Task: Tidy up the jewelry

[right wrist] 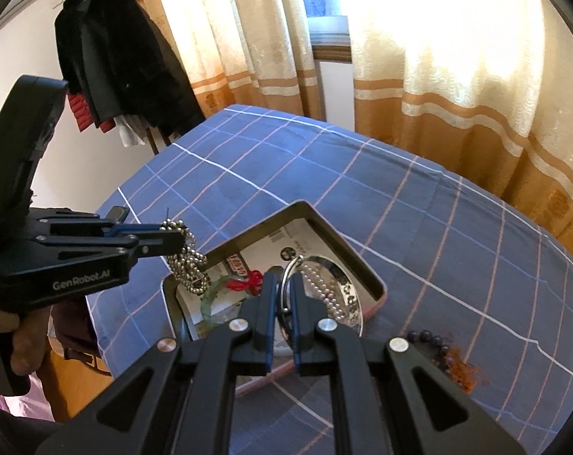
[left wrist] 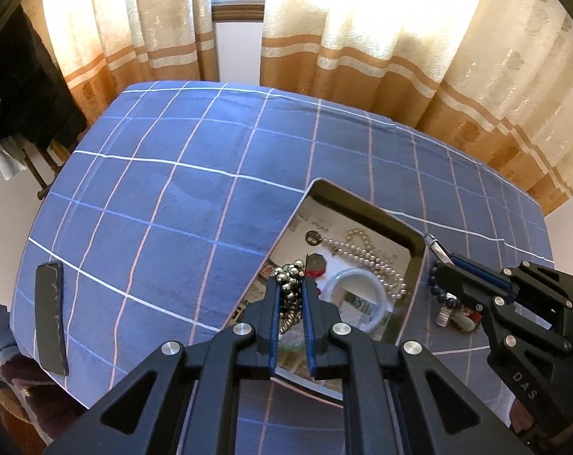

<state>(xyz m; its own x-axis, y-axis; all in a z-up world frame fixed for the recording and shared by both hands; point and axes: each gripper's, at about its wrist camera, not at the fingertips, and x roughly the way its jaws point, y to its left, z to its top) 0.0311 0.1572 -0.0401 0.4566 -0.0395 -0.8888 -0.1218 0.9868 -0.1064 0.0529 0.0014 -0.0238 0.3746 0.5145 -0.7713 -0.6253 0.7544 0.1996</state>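
The left gripper (left wrist: pixel 290 284) pinches the silver bead chain (left wrist: pixel 291 295) above the tray's (right wrist: pixel 366 261) left edge; lower it gently. The right gripper (right wrist: pixel 282 288) pinches a thin metal ring (right wrist: pixel 284 284).

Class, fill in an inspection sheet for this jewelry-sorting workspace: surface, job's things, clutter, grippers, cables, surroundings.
Surface: table under blue checked cloth.
Job's things: tray holding pearl necklace, white bangle, green bangle; dark bead bracelet on the cloth beside it.
Clutter: black flat bar; orange smear on the cloth.
Grippers: left hand-held gripper shut on silver bead chain; right hand-held gripper shut on thin silver ring.
Cables: nothing seen.
Surroundings: curtains, hanging coats.
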